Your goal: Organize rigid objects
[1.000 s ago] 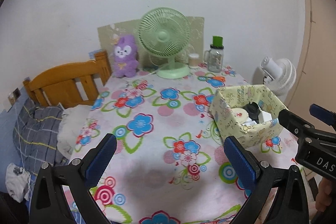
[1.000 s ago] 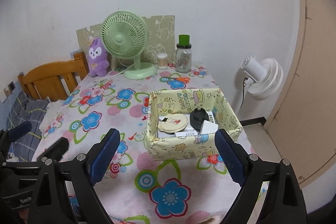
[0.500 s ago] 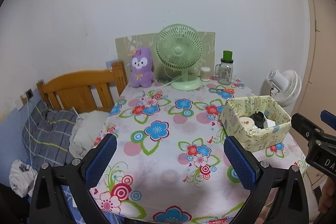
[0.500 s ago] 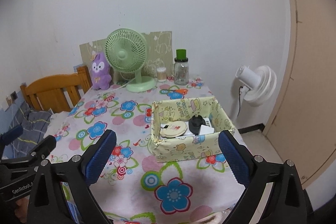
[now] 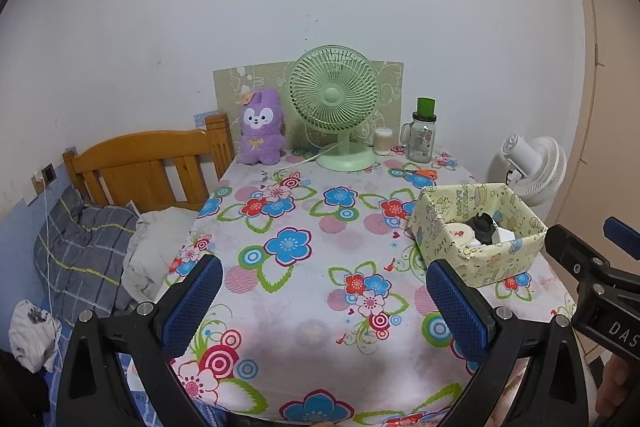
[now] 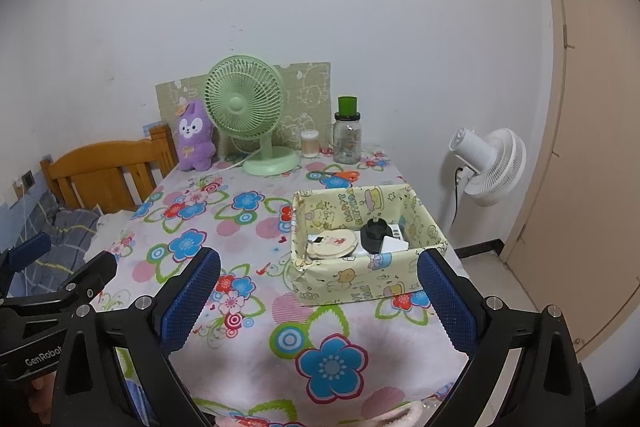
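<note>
A yellow cartoon-print box (image 6: 420, 227) (image 5: 516, 259) stands on the right side of the flowered table (image 6: 240, 211) (image 5: 312, 227). Inside it lie a round cream tin (image 6: 332, 243), a black plug-like object (image 6: 375, 231) and white items (image 6: 394, 245). My left gripper (image 5: 324, 301) is open and empty, held back over the table's near edge. My right gripper (image 6: 318, 293) is open and empty, in front of the box and apart from it.
At the table's back stand a green desk fan (image 6: 248, 115), a purple plush (image 6: 194, 137), a small jar (image 6: 310, 143) and a green-lidded glass jar (image 6: 347, 137). A wooden bed headboard (image 5: 148, 167) is on the left. A white floor fan (image 6: 492, 167) stands at the right.
Both grippers have pulled back and up from the table, so more of the table and room shows. Both stay open and empty.
</note>
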Demonstrator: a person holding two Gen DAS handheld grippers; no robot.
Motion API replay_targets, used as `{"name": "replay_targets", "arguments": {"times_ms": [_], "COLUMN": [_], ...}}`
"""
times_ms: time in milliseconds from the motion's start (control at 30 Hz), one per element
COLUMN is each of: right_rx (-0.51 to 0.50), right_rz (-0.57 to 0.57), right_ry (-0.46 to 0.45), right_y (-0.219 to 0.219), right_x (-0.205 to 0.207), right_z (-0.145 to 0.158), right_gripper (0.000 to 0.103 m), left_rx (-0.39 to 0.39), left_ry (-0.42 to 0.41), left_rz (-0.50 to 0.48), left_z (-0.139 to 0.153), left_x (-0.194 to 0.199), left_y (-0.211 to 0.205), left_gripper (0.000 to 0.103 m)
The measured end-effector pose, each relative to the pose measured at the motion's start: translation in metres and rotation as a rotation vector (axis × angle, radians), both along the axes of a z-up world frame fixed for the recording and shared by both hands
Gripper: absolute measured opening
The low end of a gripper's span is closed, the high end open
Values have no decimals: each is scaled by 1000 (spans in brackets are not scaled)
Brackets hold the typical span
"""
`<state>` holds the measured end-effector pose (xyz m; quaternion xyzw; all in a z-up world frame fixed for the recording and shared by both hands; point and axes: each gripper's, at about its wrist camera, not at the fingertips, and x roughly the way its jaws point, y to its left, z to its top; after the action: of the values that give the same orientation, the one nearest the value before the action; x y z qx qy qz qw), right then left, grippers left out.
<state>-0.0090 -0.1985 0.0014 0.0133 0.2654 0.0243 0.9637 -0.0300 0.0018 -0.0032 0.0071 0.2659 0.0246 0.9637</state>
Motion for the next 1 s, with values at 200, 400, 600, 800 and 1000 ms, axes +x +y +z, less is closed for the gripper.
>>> {"name": "replay_targets", "arguments": {"times_ms": [200,400,600,800,1000], "right_rx": [-5,-10,-34,-22,-33], "right_rz": [8,8,18,40,44], "right_ry": [5,3,-23,-31,-35], "right_y": [1,0,4,4,5], "right_x": [0,3,1,3,5], "right_z": [-2,-4,-2,-3,-5], "right_gripper": [100,100,100,100,100], "left_rx": [-19,-28,-51,-58,-51], "left_ry": [10,16,12,9,16], "left_rz": [-21,-7,14,19,22], "left_z": [-3,-5,-6,-6,-7], "left_x": [3,6,5,6,8], "left_y": [-3,-6,-4,-3,-4], "left_gripper": [103,103,103,103,103]}}
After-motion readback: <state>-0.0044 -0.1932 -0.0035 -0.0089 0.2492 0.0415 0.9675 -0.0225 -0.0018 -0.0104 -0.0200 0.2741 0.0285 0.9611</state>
